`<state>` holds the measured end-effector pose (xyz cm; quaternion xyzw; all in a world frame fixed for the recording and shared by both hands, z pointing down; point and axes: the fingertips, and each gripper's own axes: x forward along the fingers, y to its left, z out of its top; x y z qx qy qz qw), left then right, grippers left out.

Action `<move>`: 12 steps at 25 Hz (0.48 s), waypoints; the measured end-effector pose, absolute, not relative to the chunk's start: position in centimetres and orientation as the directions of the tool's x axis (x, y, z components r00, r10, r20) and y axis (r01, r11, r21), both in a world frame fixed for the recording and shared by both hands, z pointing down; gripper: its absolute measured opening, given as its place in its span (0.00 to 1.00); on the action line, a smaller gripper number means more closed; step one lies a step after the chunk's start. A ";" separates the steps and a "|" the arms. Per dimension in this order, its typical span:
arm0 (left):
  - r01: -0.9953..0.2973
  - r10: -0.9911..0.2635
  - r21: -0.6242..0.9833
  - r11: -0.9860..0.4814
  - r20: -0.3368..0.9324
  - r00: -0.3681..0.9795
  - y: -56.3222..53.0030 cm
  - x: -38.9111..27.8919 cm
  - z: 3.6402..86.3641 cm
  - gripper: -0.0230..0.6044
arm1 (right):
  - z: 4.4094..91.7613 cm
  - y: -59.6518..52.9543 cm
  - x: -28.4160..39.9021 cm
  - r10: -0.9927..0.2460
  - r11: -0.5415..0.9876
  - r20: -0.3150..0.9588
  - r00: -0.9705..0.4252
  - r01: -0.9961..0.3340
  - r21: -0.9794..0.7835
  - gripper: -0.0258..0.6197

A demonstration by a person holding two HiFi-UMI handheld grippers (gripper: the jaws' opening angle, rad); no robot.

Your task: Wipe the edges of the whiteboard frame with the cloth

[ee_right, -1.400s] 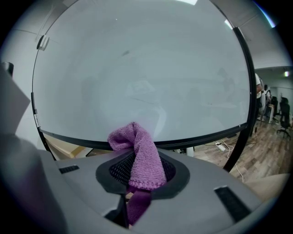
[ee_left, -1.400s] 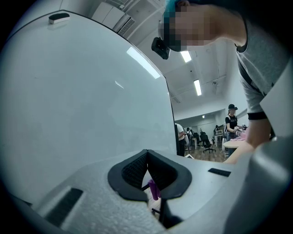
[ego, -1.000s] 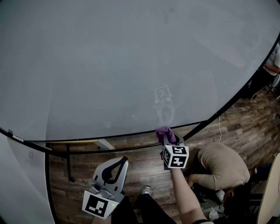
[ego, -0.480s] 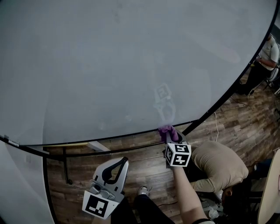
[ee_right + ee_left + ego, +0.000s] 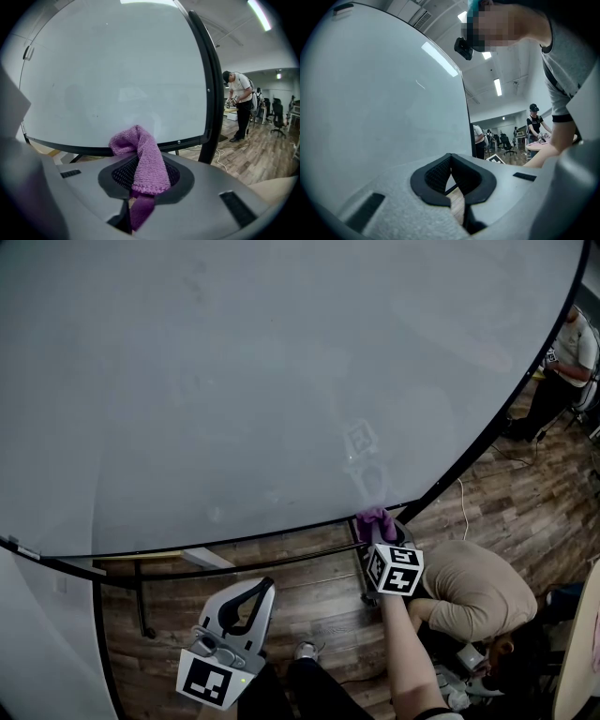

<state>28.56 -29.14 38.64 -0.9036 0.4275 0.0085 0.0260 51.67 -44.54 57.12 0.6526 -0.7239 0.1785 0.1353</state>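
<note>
Wiping the whiteboard's bottom edge

Right tongs (image 5: pixel 382 538) are clenching the purple cloth (image 5: pixel 374 518) at the whiteboard frame (image 5: pixel 212 93), lower centre-right. Left tongs (image 5: pixel 451 161) are idling lower left, clenched and empty. The next move is likely sliding toward the corner, keeping pressure.

**Wood-plank floor under the board**

The brown plank floor (image 5: pixel 309 601) carries the whiteboard (image 5: pixel 281 381) on a black stand post (image 5: pixel 141 601). A pale cable (image 5: pixel 466 502) trails across the boards. A person (image 5: pixel 478 592) crouches on them at right, and another person (image 5: pixel 567 352) stands farther off.
</note>
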 end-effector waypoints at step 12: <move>-0.769 -0.769 -0.054 -0.637 -0.031 0.639 -30.0 29.8 38.7 0.06 | 57.3 -45.3 56.6 -0.900 0.002 0.434 -0.028 -0.998 -0.062 0.16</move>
